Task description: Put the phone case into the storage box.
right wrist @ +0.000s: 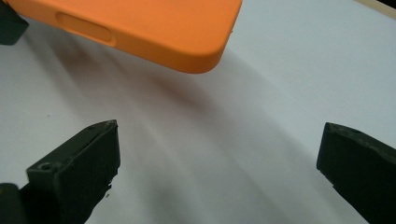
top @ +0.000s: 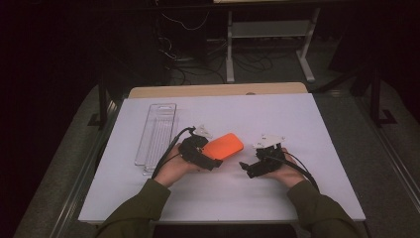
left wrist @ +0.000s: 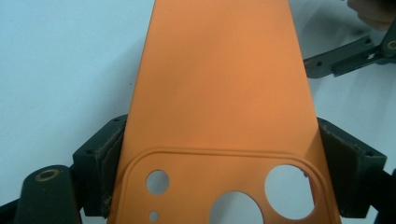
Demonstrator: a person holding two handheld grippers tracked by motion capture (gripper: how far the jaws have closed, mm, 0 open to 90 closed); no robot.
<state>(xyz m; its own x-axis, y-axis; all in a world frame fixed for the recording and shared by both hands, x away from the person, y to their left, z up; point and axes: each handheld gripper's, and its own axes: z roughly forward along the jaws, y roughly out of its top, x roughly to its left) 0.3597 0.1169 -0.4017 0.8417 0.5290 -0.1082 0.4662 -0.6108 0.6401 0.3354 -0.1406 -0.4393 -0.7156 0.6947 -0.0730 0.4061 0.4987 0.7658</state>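
The left tool [top: 214,163] holds an orange phone case [top: 224,146] by its long sides at the camera-cutout end, with a dark pad [left wrist: 108,163] pressed flat against each edge. In the left gripper view the case runs away from the jaws with its back face up, a raised frame around two large round holes and two smaller ones, and the white tabletop [top: 297,119] showing through them. From above, the case sits near the middle of the tabletop, angled up and to the right from the left hand [top: 173,168]. Seen from the right tool, its far rounded corner stands clear of the surface and throws a soft shadow beneath it. The right tool [top: 243,166] stands just beside that free end, pointing toward it without touching. Its two black jaws are spread wide with nothing but bare tabletop between them, and the case's corner and a long button bump on its side edge hang above and ahead of them. The right hand [top: 285,171] rests low over the tabletop, a cable trailing back along the olive sleeve [top: 322,208]. Well to the left of the hands, a long clear plastic tray [top: 156,139] lies flat on the tabletop.
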